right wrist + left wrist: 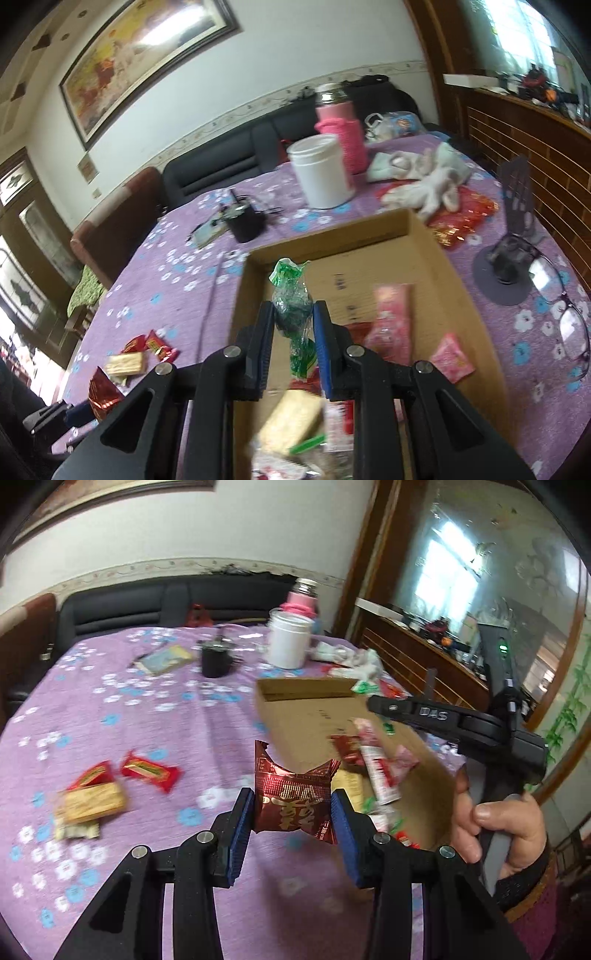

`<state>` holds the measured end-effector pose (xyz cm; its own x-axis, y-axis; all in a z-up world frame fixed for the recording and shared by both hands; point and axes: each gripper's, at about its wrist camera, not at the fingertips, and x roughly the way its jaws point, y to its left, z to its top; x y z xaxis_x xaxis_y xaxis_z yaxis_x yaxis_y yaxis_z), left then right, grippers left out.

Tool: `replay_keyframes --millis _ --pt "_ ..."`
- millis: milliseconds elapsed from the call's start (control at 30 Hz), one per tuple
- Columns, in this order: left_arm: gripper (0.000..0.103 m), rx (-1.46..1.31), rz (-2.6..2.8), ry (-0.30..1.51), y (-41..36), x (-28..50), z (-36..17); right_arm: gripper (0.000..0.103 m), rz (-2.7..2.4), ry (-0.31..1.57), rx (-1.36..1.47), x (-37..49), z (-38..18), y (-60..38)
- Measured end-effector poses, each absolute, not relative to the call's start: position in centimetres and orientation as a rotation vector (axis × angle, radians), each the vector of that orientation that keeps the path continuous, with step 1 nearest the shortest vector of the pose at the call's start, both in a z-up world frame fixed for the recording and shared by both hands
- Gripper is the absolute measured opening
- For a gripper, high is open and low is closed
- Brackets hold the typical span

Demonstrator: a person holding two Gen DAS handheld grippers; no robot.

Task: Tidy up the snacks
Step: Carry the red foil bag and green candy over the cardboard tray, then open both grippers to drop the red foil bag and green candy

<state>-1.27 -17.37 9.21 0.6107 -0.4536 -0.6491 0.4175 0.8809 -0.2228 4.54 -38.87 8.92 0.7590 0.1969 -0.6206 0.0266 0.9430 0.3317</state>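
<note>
The worktop (155, 716) under its purple flowered cloth carries my cardboard box (424, 240), partly filled with wrapped snacks, among them a pink packet (392, 321) and a pale biscuit bar (291, 421). A white jar (323, 170) and a pink flask (341, 136) stand beyond the box. My left tool (292, 806) grips a dark red foil snack packet (293, 797) above the cloth, just beside the box's near corner. My right tool (293, 325) is closed on a green-wrapped candy (291, 302) held over the box. Red candies (151, 771) and a biscuit pack (90, 805) lie loose on the cloth to the left.
</note>
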Motion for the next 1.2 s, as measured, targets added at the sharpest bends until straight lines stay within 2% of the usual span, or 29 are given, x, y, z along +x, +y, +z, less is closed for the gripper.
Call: replay_keyframes --millis 467,900,1200 --pt "0.044 0.027 -0.630 0.832 -26.3 0.3 6.6 0.020 0.017 0.809 0.348 5.6 6.7 -41.0" --pt "0.044 0.036 -0.625 0.858 -27.1 0.8 4.8 0.021 0.009 0.862 0.327 6.0 5.5 -40.5" --pt "0.051 0.000 -0.620 0.872 -26.5 1.0 4.9 0.021 -0.007 0.839 0.311 5.6 6.3 -40.3"
